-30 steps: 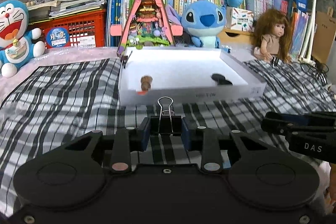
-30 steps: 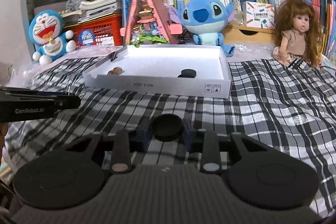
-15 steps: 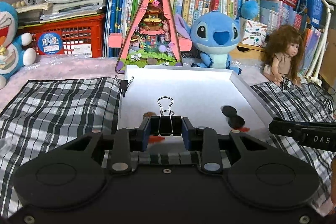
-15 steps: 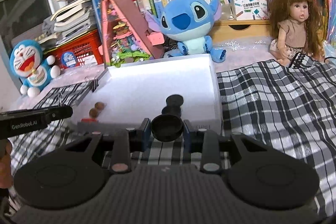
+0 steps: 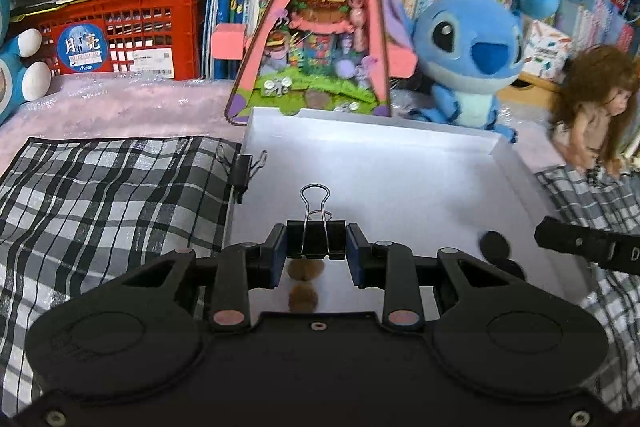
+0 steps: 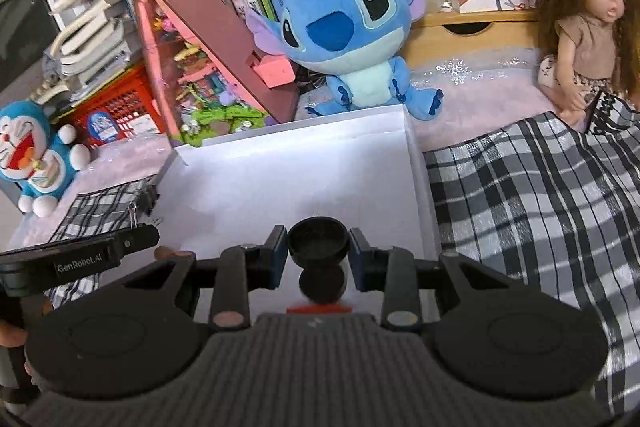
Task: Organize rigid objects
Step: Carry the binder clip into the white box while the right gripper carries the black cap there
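Note:
My left gripper (image 5: 316,251) is shut on a black binder clip (image 5: 316,239) and holds it above the near part of a white box (image 5: 372,131). Two brown round pieces (image 5: 304,289) and black discs (image 5: 495,245) lie in the box below. My right gripper (image 6: 318,251) is shut on a black round cap (image 6: 318,241) above the same box (image 6: 412,155), over another black disc (image 6: 322,283). A second binder clip (image 5: 242,169) is clipped on the box's left wall.
A checked cloth (image 5: 100,195) covers the surface around the box. Behind the box stand a pink triangular toy house (image 5: 320,27), a blue plush (image 6: 348,39), a doll (image 6: 588,27), a red crate (image 5: 120,31) and books. Each gripper shows in the other's view.
Both grippers have moved forward from over the cloth to above the white box, still holding the clip and the cap.

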`<state>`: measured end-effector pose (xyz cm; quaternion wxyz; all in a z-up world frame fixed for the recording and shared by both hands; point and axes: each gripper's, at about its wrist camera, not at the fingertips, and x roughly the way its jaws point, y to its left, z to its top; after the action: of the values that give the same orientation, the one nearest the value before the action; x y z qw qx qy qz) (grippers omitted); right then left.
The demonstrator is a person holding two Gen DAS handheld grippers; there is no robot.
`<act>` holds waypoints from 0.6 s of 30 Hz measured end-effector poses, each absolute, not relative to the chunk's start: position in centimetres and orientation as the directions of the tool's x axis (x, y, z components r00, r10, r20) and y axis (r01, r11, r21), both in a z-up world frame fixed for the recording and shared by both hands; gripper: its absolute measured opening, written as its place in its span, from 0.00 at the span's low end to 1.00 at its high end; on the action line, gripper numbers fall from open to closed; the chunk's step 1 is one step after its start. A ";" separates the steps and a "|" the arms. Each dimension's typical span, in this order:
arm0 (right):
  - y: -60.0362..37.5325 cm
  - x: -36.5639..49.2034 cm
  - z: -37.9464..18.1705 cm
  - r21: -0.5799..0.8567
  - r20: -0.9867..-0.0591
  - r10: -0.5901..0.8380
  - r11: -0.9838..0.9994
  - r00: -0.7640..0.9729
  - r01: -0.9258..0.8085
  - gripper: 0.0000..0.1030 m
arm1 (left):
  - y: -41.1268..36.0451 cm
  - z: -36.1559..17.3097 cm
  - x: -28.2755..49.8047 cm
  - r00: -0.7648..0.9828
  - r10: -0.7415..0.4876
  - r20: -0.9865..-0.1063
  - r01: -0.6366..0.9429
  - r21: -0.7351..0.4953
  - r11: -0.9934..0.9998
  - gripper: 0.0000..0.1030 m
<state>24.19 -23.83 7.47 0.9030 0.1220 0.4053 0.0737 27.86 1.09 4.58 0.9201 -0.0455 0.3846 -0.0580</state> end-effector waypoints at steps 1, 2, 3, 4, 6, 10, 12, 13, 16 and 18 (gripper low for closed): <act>-23.8 24.6 7.3 0.280 -0.717 0.232 0.959 0.657 -0.033 0.37 | 1.1 4.4 28.2 0.697 -0.137 -0.704 0.069 -0.124 0.990 0.28; -23.7 25.1 7.1 0.280 -0.720 0.232 0.959 0.653 -0.032 0.37 | 1.0 4.2 28.3 0.697 -0.134 -0.704 0.069 -0.121 0.990 0.28; -23.6 25.4 6.8 0.283 -0.724 0.235 0.959 0.648 -0.032 0.37 | 1.0 4.0 28.6 0.698 -0.133 -0.704 0.071 -0.116 0.991 0.28; -23.6 25.7 6.7 0.286 -0.726 0.238 0.958 0.646 -0.031 0.37 | 0.9 3.9 28.8 0.699 -0.127 -0.704 0.072 -0.107 0.992 0.28; -23.3 26.4 6.2 0.284 -0.733 0.235 0.958 0.639 -0.027 0.37 | 0.7 3.7 29.1 0.697 -0.115 -0.707 0.073 -0.089 0.993 0.28; -22.5 27.6 5.5 0.242 -0.747 0.208 0.970 0.632 -0.032 0.37 | 0.5 3.3 29.7 0.698 -0.104 -0.709 0.072 -0.075 0.995 0.28; -22.1 28.1 5.3 0.223 -0.747 0.196 0.974 0.635 -0.038 0.37 | 0.4 3.1 29.9 0.696 -0.100 -0.711 0.070 -0.071 0.995 0.28; -22.0 28.3 5.3 0.212 -0.747 0.190 0.976 0.637 -0.042 0.37 | 0.4 3.0 30.0 0.694 -0.100 -0.713 0.072 -0.069 0.995 0.28; -21.4 29.1 4.9 0.180 -0.754 0.170 0.982 0.635 -0.049 0.37 | 0.2 2.7 30.1 0.690 -0.100 -0.717 0.077 -0.064 0.995 0.28; -21.0 29.5 4.5 0.154 -0.760 0.152 0.987 0.632 -0.051 0.37 | 0.1 2.5 30.2 0.691 -0.096 -0.717 0.078 -0.058 0.995 0.28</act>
<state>29.54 -21.02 4.54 0.9014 0.0590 0.4253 0.0564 30.15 0.13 2.47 0.9194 -0.0114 0.3904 -0.0475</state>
